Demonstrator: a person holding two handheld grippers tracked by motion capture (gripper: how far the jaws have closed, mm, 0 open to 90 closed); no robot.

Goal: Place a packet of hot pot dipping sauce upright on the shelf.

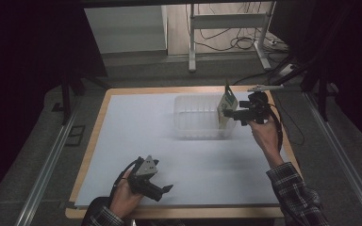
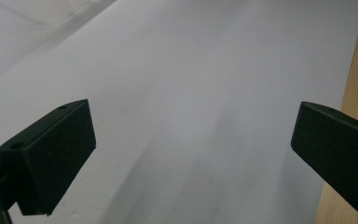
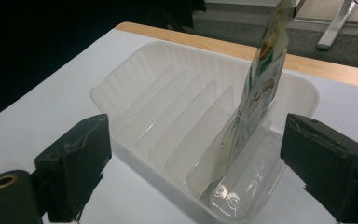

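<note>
I work at a wooden table (image 1: 104, 106) covered by a white sheet (image 1: 136, 136). Toward its far right stands a clear plastic tray (image 1: 188, 117) with upright dividers that split it into narrow slots. A flat printed packet (image 3: 261, 88) stands on edge in the slot at the tray's right end, leaning a little, its bottom edge down on the tray floor and its top rising well above the rim.

My right gripper (image 1: 232, 113) sits at the tray's right end, just beside the packet; in the right gripper view its jaws stand wide with the packet between them, and neither pad presses on it. I judge the step in hand to be letting go of the packet in its slot. To do it well I should draw the gripper straight back along its own line, keeping both pads off the packet's faces, since a brush from either side could tip it over the divider or out of the tray.

My left gripper (image 1: 164, 190) rests low over the near left of the sheet, jaws wide and empty.
</note>
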